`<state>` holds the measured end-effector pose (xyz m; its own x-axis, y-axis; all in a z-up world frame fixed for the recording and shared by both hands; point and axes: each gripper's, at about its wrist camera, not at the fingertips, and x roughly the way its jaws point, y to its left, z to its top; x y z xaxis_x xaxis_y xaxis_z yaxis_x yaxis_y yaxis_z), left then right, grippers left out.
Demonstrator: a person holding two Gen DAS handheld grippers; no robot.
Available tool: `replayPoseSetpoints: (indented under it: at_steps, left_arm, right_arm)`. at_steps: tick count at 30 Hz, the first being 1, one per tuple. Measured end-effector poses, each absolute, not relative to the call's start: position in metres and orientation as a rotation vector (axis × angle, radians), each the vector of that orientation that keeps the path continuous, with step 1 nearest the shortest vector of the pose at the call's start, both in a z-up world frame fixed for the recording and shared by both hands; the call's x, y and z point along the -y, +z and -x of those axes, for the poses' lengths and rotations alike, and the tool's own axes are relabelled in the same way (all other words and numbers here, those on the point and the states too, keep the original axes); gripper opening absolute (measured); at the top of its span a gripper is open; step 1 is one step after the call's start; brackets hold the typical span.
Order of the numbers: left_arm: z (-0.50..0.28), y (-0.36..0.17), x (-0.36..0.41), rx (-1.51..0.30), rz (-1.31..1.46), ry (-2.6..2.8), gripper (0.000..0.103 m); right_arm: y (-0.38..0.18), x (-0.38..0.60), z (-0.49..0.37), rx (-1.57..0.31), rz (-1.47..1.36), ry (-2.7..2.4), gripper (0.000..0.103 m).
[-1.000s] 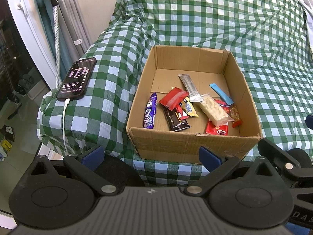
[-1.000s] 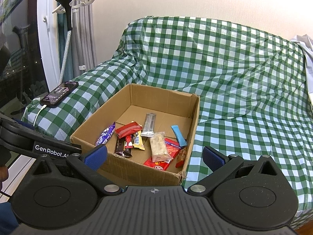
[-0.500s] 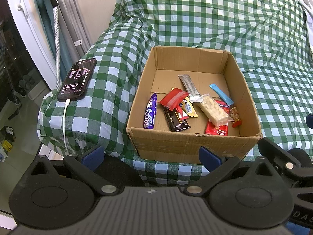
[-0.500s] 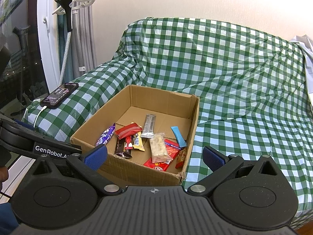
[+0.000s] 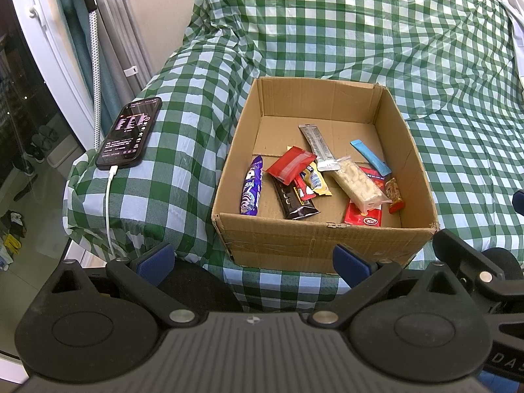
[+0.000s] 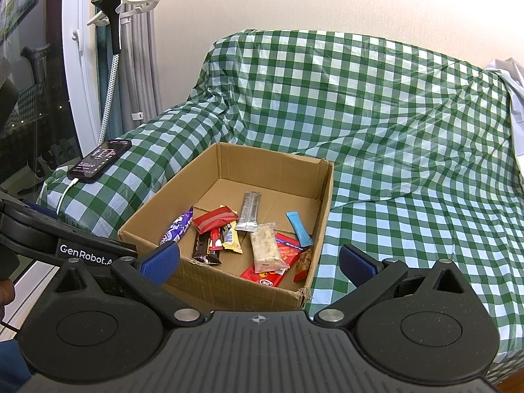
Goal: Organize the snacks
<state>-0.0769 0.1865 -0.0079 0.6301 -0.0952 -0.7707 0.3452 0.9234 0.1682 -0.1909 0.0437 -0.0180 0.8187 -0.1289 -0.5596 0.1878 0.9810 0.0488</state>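
Observation:
An open cardboard box [image 5: 327, 239] [image 6: 226, 163] sits on a green checked cover. Several snacks lie inside: a purple bar [image 5: 251, 189] [image 6: 177, 229], a red packet [image 5: 290, 164] [image 6: 214, 218], a silver stick [image 5: 317, 145] [image 6: 250, 211], a blue stick [image 5: 370, 157] [image 6: 298, 229], a pale crispy bar [image 5: 358, 185] [image 6: 267, 247] and a dark chocolate bar [image 5: 293, 201] [image 6: 203, 249]. My left gripper [image 5: 253, 262] is open and empty, in front of the box's near wall. My right gripper [image 6: 258, 262] is open and empty, above the box's near right corner.
A phone [image 5: 131, 132] [image 6: 100, 160] on a white charging cable [image 5: 108, 206] lies on the cover left of the box. A window frame and curtain [image 6: 137, 49] stand at the far left. The checked cover [image 5: 475, 163] stretches to the right of the box.
Both views have shifted very slightly. The box, snacks and phone have not moved, and both grippers stay open.

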Motion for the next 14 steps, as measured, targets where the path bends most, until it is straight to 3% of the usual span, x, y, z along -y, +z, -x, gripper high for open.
replayPoseSetpoints:
  at_steps: [14]
  left_arm:
    - [0.0785, -0.0051, -0.1881, -0.833, -0.32, -0.255, 0.103]
  right_arm:
    - [-0.0186, -0.0439, 0.1923, -0.587, -0.103, -0.169, 0.103]
